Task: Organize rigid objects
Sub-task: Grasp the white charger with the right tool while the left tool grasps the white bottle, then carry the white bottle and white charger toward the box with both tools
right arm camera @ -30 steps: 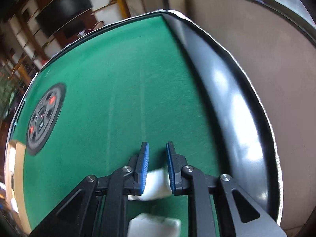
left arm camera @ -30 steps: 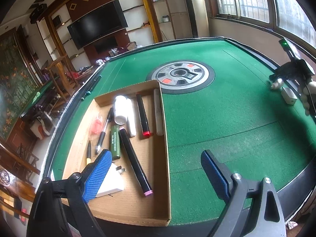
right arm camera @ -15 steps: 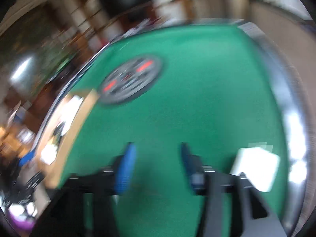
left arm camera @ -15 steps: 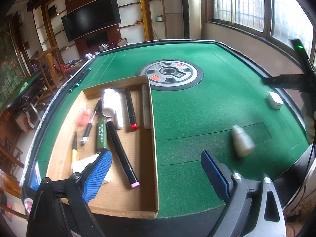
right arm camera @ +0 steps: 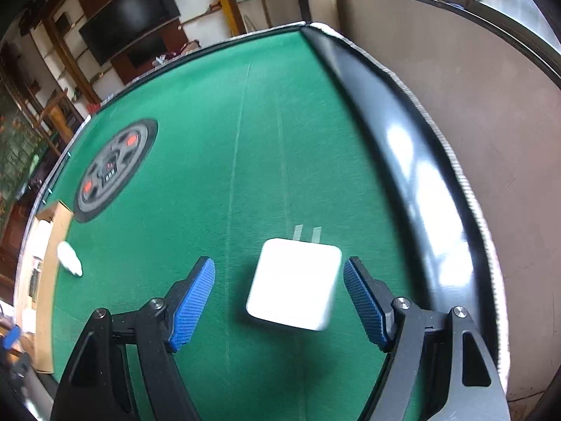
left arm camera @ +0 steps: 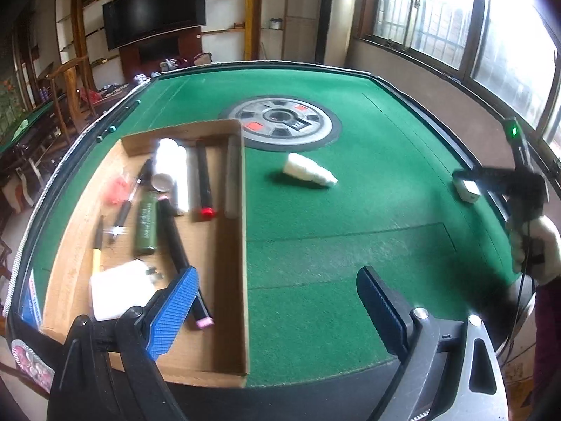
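A cardboard tray (left arm camera: 242, 245) lies on the green table (left arm camera: 350, 210), with markers, pens, a green tube, white bottles and a white charger (left arm camera: 117, 287) in it. A small white bottle (left arm camera: 308, 172) lies on its side on the felt right of the tray; it also shows in the right wrist view (right arm camera: 69, 258). A white plug adapter (right arm camera: 296, 282) lies near the table's right rim, prongs pointing away. My right gripper (right arm camera: 278, 303) is open, its jaws either side of the adapter, not touching. My left gripper (left arm camera: 277, 310) is open and empty over the tray's front right corner.
A round grey and black hub (left arm camera: 280, 122) with red buttons sits at the table centre. A raised black rim (right arm camera: 413, 161) borders the table on the right. The right gripper and gloved hand (left arm camera: 533, 245) show at the left wrist view's right edge.
My right gripper let go of the small white bottle, which travelled across the felt and came to rest near the tray. The right gripper opened and swung back over the white adapter.
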